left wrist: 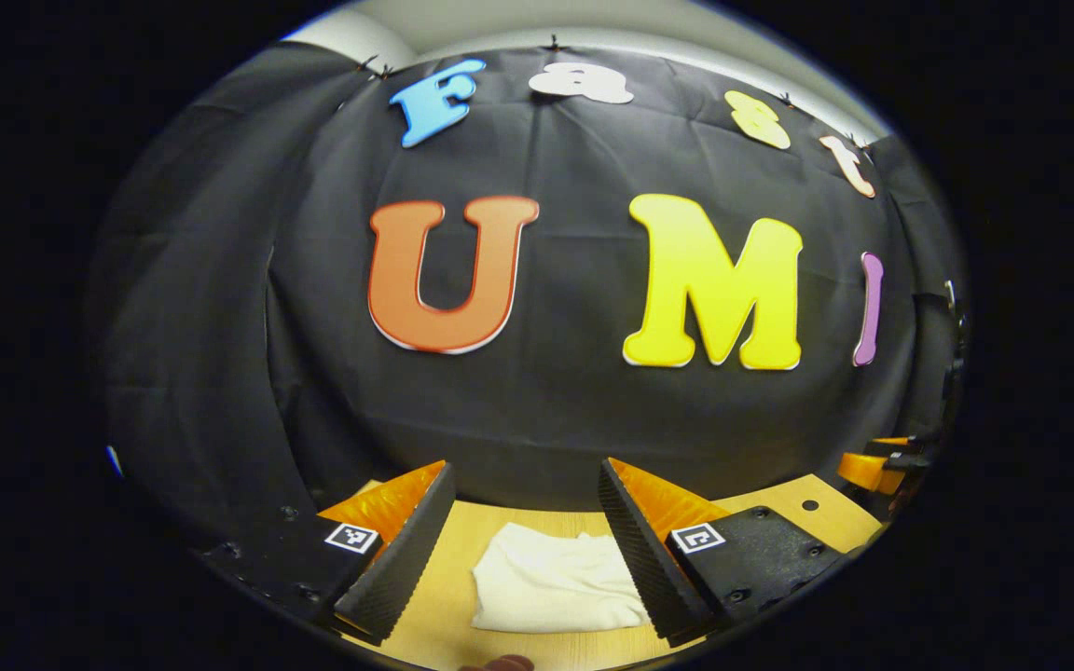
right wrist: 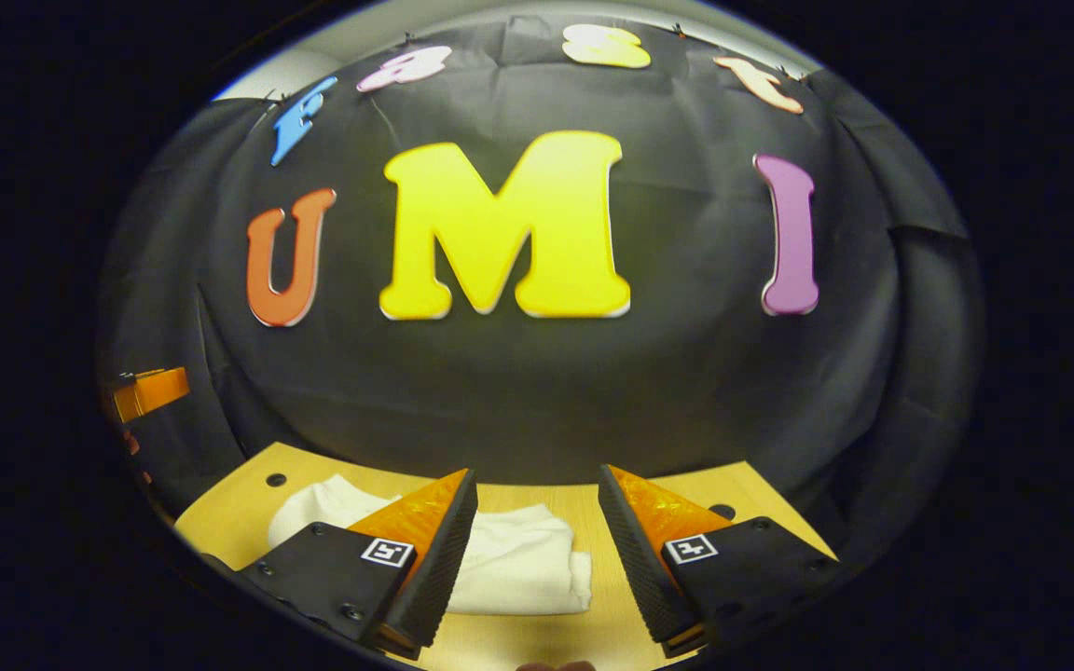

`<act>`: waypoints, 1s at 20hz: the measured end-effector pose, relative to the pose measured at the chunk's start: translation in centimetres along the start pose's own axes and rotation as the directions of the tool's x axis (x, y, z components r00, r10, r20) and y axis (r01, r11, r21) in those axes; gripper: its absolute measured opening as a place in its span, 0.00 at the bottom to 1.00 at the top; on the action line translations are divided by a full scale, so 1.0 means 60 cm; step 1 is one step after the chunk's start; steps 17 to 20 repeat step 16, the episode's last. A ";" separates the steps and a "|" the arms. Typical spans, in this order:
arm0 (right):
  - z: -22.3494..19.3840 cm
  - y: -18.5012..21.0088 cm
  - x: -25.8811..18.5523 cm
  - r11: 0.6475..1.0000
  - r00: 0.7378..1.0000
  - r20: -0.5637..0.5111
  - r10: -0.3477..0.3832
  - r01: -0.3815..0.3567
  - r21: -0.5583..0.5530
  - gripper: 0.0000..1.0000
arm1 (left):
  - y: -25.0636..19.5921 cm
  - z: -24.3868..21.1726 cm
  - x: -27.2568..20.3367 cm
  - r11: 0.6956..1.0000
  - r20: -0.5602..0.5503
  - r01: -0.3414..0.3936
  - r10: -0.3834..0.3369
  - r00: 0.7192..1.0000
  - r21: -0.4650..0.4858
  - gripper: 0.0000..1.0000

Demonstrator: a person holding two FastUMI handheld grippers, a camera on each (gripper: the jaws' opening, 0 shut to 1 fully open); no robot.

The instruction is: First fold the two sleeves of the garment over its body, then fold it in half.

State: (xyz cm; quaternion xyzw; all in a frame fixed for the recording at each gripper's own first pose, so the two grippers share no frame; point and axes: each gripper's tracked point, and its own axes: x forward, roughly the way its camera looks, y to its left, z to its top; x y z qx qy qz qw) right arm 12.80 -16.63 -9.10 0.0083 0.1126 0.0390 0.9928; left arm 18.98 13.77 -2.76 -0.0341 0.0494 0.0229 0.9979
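A white garment (left wrist: 551,582) lies folded into a compact bundle on the wooden table (left wrist: 779,499). In the left gripper view my left gripper (left wrist: 528,517) hangs open above it, the cloth showing between and below the fingers, untouched. In the right gripper view the same garment (right wrist: 509,559) lies low and left of centre, partly hidden behind the left finger. My right gripper (right wrist: 537,522) is open too, raised above the table with nothing between its fingers. At the right edge of the left gripper view, part of the other gripper (left wrist: 877,466) is seen.
The black cloth wall stands close behind the table's far edge. Small round holes (right wrist: 276,480) mark the tabletop. Part of the other gripper (right wrist: 150,391) shows at the left edge of the right gripper view. Bare wood (right wrist: 686,489) lies to the right of the garment.
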 end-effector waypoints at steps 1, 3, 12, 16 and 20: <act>0.033 0.012 -0.036 1.000 0.999 0.043 0.007 -0.006 -0.012 0.82 | -0.013 0.029 -0.031 1.000 0.025 0.014 -0.014 1.000 0.003 0.98; 0.068 0.032 -0.091 0.999 0.994 0.106 0.019 -0.015 -0.040 0.83 | -0.035 0.069 -0.092 0.999 0.059 0.048 -0.049 0.997 0.025 0.98; 0.067 0.079 -0.239 0.999 0.987 0.156 0.034 -0.037 0.016 0.87 | -0.093 0.066 -0.262 0.996 0.077 0.063 -0.068 0.995 0.061 0.98; 0.039 0.091 -0.256 0.996 0.992 0.112 0.054 -0.061 0.059 0.88 | -0.098 0.064 -0.274 0.995 0.079 0.067 -0.072 0.994 0.068 0.98; 0.039 0.091 -0.256 0.996 0.992 0.112 0.054 -0.061 0.059 0.88 | -0.098 0.064 -0.274 0.995 0.079 0.067 -0.072 0.994 0.068 0.98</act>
